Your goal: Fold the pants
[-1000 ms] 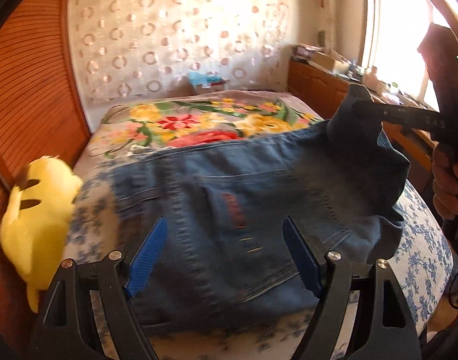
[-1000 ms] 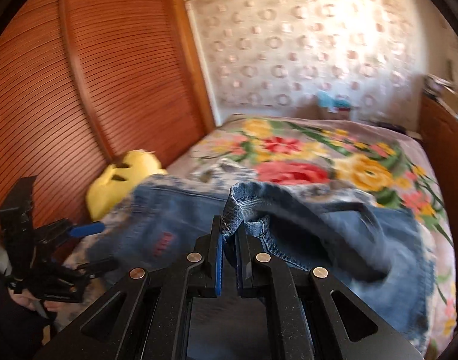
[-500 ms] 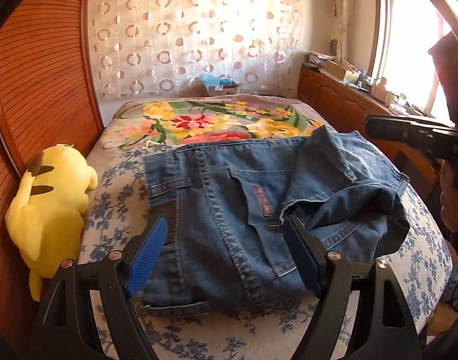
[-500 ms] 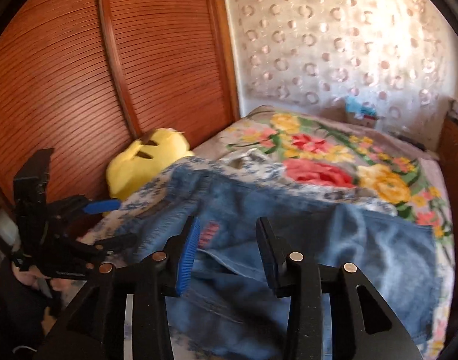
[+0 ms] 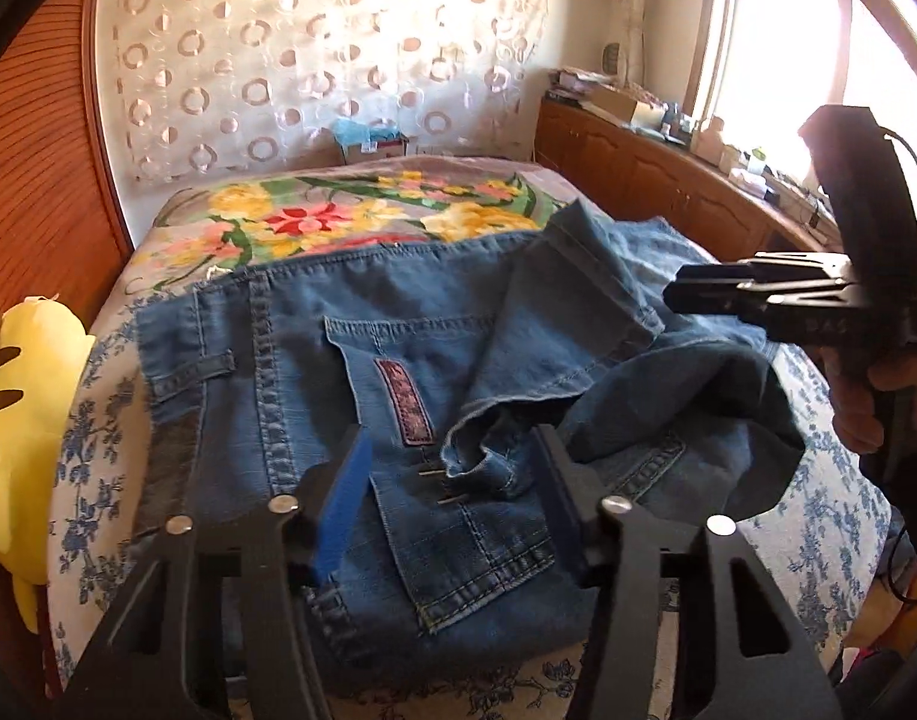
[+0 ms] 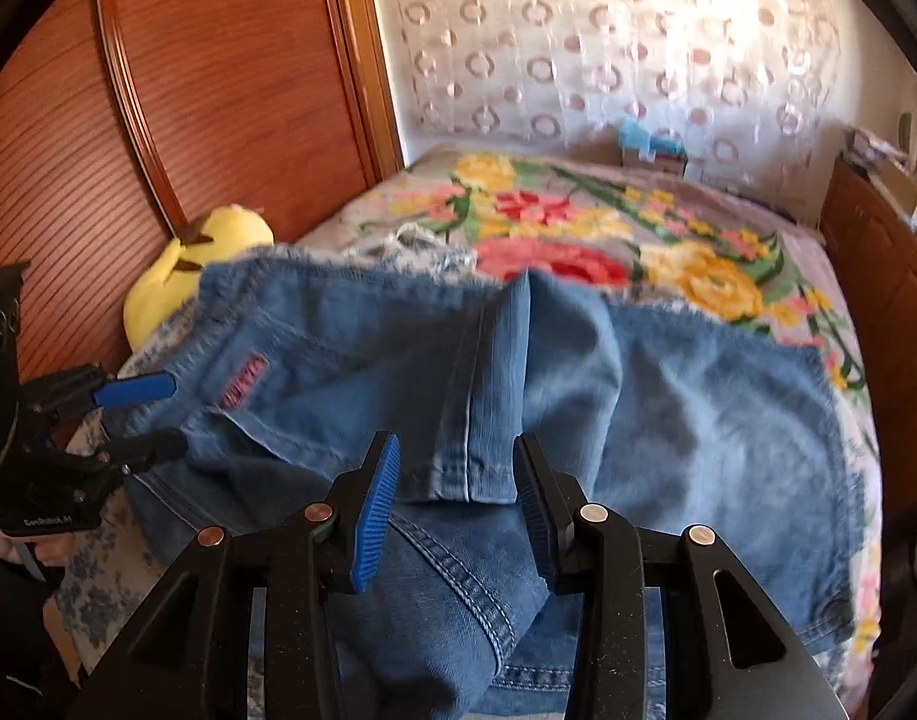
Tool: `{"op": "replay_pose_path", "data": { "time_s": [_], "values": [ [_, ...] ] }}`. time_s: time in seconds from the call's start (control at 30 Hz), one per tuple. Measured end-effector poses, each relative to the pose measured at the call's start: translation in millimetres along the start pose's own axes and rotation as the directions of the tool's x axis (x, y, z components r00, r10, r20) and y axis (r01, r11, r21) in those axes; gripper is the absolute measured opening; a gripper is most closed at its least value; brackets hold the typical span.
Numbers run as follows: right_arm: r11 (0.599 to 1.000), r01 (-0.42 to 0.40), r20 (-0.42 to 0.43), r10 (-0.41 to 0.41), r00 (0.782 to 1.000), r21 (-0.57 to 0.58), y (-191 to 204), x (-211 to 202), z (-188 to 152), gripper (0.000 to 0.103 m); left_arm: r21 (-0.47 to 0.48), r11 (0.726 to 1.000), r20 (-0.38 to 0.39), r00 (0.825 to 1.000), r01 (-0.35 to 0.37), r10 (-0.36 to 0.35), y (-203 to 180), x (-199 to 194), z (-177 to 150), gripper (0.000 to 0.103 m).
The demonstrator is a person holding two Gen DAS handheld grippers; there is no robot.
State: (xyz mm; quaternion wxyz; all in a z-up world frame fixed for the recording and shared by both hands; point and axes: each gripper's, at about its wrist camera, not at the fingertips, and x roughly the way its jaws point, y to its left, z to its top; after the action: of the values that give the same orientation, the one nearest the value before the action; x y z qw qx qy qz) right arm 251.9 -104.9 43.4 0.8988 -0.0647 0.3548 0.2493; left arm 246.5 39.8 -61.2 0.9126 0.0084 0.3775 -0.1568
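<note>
Blue jeans (image 5: 314,360) lie across the bed, back pocket with a red label facing up, and one leg folded over the top. In the left wrist view my left gripper (image 5: 449,450) hovers low over the pocket. Its jaws are closing with the crumpled leg hem (image 5: 482,462) between them, pads clear of the cloth. In the right wrist view my right gripper (image 6: 455,450) stands open just in front of the folded leg's hem (image 6: 476,468), holding nothing. Each gripper also shows in the other's view: right gripper (image 5: 677,294), left gripper (image 6: 173,414).
A yellow plush toy (image 5: 20,408) lies at the bed's left edge against a wooden slatted door (image 5: 38,150). A floral blanket (image 5: 338,216) covers the far half of the bed. A wooden cabinet (image 5: 638,180) with clutter runs along the right under the window.
The right gripper opened and let go of the leg hem, which dropped onto the jeans. The left gripper sank toward the pocket and its jaws narrowed.
</note>
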Motion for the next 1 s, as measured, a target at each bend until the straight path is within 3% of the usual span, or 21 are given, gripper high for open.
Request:
{"op": "replay_pose_path", "data": {
  "time_s": [0.3,0.33,0.4,0.43,0.67,0.73,1.0],
  "values": [
    [0.999,-0.039,-0.056,0.041,0.998,0.020,-6,21,13,0.040,0.009,0.999,-0.029,0.999,0.045,-0.044,-7,11,-5,0.030],
    [0.999,-0.051,-0.055,0.052,0.997,0.018,-7,22,13,0.036,0.013,0.999,-0.032,0.998,0.049,-0.048,-9,12,-5,0.029],
    [0.997,-0.071,-0.062,0.071,0.996,0.008,-9,24,12,0.016,0.024,0.998,-0.039,0.998,0.056,-0.055,-11,14,-6,0.028],
    [0.997,-0.078,-0.063,0.078,0.995,-0.002,-7,25,14,0.016,0.025,0.998,-0.043,0.997,0.059,-0.058,-11,15,-6,0.027],
    [0.995,-0.088,0.040,0.089,0.995,-0.037,-14,6,24,0.013,0.011,0.997,-0.009,0.997,0.077,-0.077,-10,3,-6,0.010],
    [0.996,-0.080,0.069,0.083,0.994,-0.048,-11,-2,32,0.007,0.010,0.996,0.019,0.996,0.086,-0.086,-11,-9,-7,0.009],
    [0.983,-0.074,0.151,0.100,0.983,-0.171,25,-27,64,0.005,-0.021,0.996,0.139,0.987,0.082,-0.079,-3,-68,-15,0.008]
  ]
}}
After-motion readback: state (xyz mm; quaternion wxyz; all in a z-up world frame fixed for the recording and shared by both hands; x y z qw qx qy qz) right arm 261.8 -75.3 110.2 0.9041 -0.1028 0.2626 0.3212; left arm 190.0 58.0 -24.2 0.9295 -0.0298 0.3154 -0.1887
